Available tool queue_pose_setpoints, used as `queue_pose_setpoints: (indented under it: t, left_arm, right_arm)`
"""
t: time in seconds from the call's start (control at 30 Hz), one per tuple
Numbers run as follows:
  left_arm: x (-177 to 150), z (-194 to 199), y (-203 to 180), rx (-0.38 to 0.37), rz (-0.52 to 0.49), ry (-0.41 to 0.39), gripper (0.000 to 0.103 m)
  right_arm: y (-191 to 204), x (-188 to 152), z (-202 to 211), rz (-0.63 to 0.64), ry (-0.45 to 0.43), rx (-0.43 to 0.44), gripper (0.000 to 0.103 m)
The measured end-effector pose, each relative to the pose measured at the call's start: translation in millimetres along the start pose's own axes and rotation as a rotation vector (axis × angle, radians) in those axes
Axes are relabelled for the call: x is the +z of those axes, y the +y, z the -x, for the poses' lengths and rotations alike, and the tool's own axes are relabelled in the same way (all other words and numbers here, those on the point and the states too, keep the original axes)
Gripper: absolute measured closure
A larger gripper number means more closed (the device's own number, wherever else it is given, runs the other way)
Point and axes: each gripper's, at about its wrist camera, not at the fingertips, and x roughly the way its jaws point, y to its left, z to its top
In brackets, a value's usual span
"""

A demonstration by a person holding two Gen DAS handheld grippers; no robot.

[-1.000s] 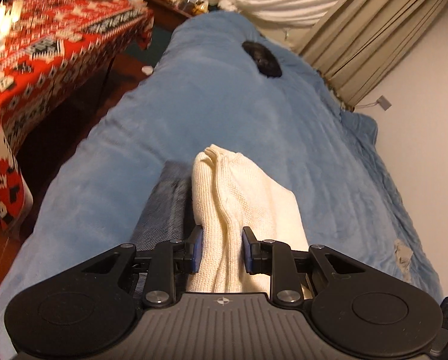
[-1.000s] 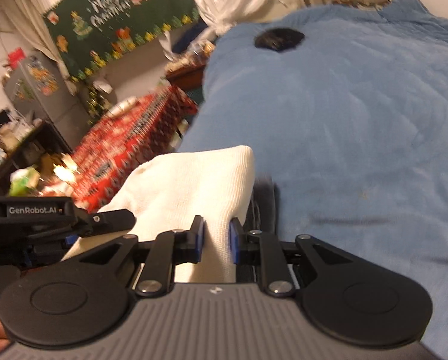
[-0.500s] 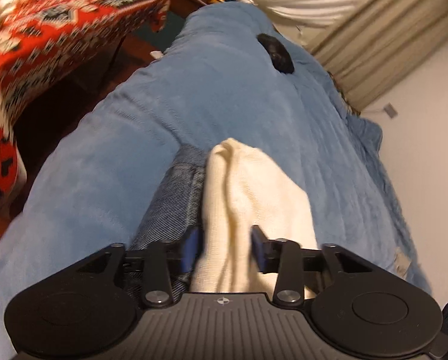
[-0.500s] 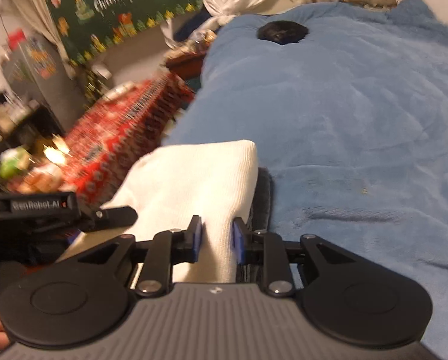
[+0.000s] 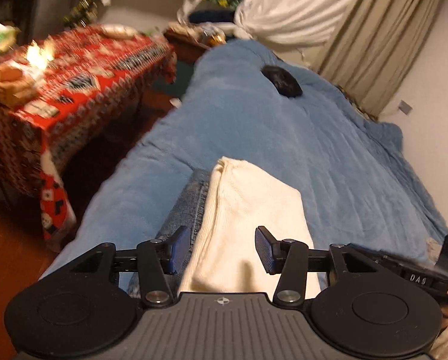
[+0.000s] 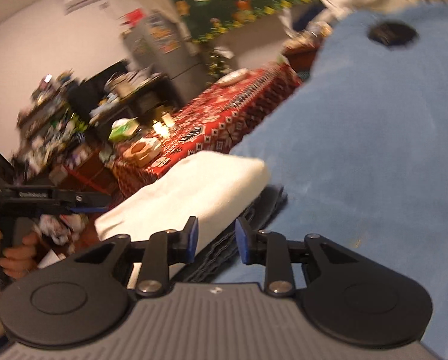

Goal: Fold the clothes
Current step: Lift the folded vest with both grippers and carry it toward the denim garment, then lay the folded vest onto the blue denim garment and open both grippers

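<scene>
Both grippers (image 5: 223, 249) (image 6: 216, 240) releasing: fingers parted, sweater (image 5: 248, 210) lying loose between them, stacked on jeans (image 5: 187, 210).

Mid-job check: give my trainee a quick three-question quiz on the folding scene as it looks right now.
1. True or false: the cream sweater lies on folded jeans.
2. What color is the blanket?
3. The left gripper is: A) shut on the sweater B) open, pads off the sweater C) holding the jeans.

Key: 1 true; 2 blue; 3 B. Both the left and the right gripper have just been opening, with the fabric still between the jaws.
</scene>
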Motion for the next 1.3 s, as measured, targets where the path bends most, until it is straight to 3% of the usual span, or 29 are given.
queue_pose_setpoints:
  t: [0.03,0.1,0.23,0.3,0.33,0.43,0.57,0.6,0.77,0.97,1.07,1.17,1.3]
  left_arm:
    - [-4.8,5.9,-8.5,0.03,-0.012,-0.03,0.062]
    - [-15.8,15.1,-26.4,0.072,-0.017,-0.084,0.079]
    - [-40.6,19.6,-60.5,0.092,0.028,-0.147,0.088]
    - [-52.3,11.9,-79.5,0.095,0.039,-0.162,0.088]
    - [-57.0,5.6,-89.3,0.105,0.038,-0.167,0.088]
    - [-66.8,-20.0,-109.7,0.158,0.011,-0.136,0.092]
    - [-75.4,-41.0,-106.7,0.219,0.092,-0.063,0.097]
    - [-75.7,-43.1,-105.0,0.233,0.102,-0.052,0.1]
    - [-65.1,-47.9,-91.6,0.242,0.212,0.012,0.1]
    - [-49.6,-38.7,-100.1,0.295,0.31,0.06,0.1]
    - [-32.4,-28.4,-115.5,0.313,0.295,0.026,0.099]
    - [-18.9,-25.7,-120.0,0.369,0.263,-0.057,0.097]
    - [-23.5,-40.3,-98.1,0.403,0.408,-0.108,0.097]
  right_arm:
    - [0.4,3.7,0.1,0.046,0.004,0.019,0.072]
    - [5.7,10.6,-2.8,0.145,0.027,0.067,0.073]
    - [12.0,21.3,-13.6,0.293,0.068,0.155,0.074]
    - [11.9,25.5,-22.1,0.328,0.092,0.204,0.093]
    - [11.8,27.7,-27.1,0.346,0.11,0.24,0.095]
    - [15.9,28.7,-45.4,0.429,0.15,0.347,0.096]
    - [11.2,22.1,-71.9,0.55,0.206,0.45,0.096]
    - [5.0,22.8,-76.8,0.565,0.208,0.459,0.103]
    - [-41.3,43.6,-99.5,0.572,0.188,0.435,0.103]
    - [-67.4,81.0,-107.4,0.498,0.185,0.281,0.098]
    - [-46.9,91.9,-97.6,0.496,0.239,0.353,0.098]
    - [-13.6,91.4,-99.8,0.552,0.273,0.427,0.098]
    - [26.5,84.1,-121.7,0.573,0.327,0.495,0.092]
